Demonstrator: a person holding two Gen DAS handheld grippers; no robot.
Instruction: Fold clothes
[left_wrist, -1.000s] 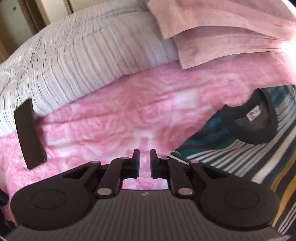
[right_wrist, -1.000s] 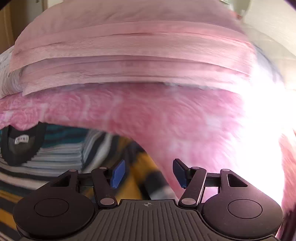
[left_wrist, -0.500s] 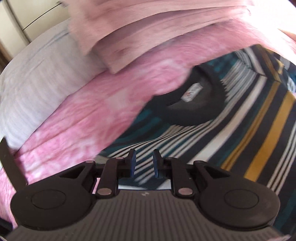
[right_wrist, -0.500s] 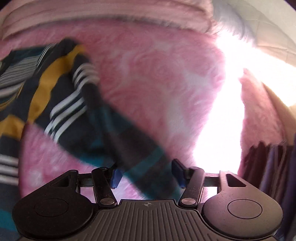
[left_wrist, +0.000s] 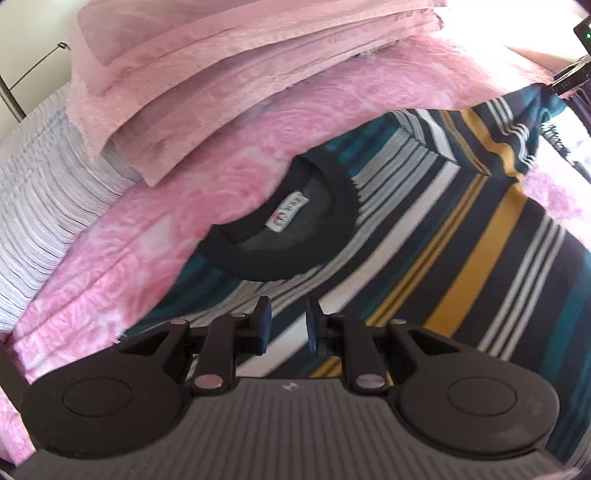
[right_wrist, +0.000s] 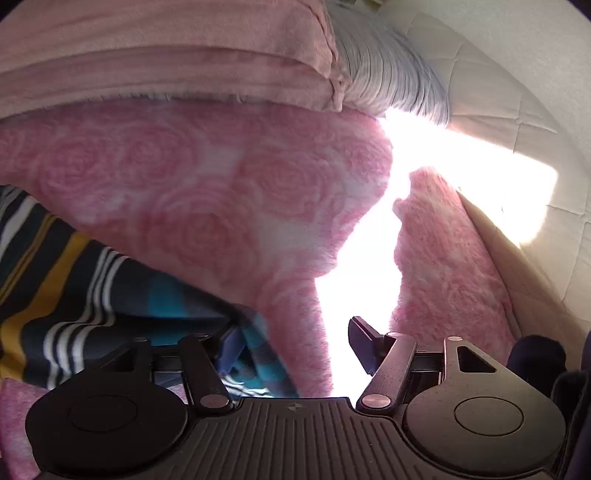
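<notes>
A striped T-shirt in navy, white, teal and mustard lies spread on a pink rose-patterned blanket. Its dark collar with a white label faces me. My left gripper hovers over the shoulder stripes just below the collar, open by a narrow gap with nothing between the fingers. One sleeve runs out to my right gripper. That gripper is wide open, and the sleeve end lies against its left finger. The right gripper's body shows at the sleeve tip in the left wrist view.
A stack of folded pale pink blankets sits at the head of the bed on grey-striped bedding. A quilted white surface rises at the right. A glaring sunlit strip washes out part of the blanket. Dark clothing is at the right edge.
My left gripper swung right, from bare blanket to over the shirt below the collar, and its gap widened slightly. My right gripper travelled out along the sleeve to its end.
</notes>
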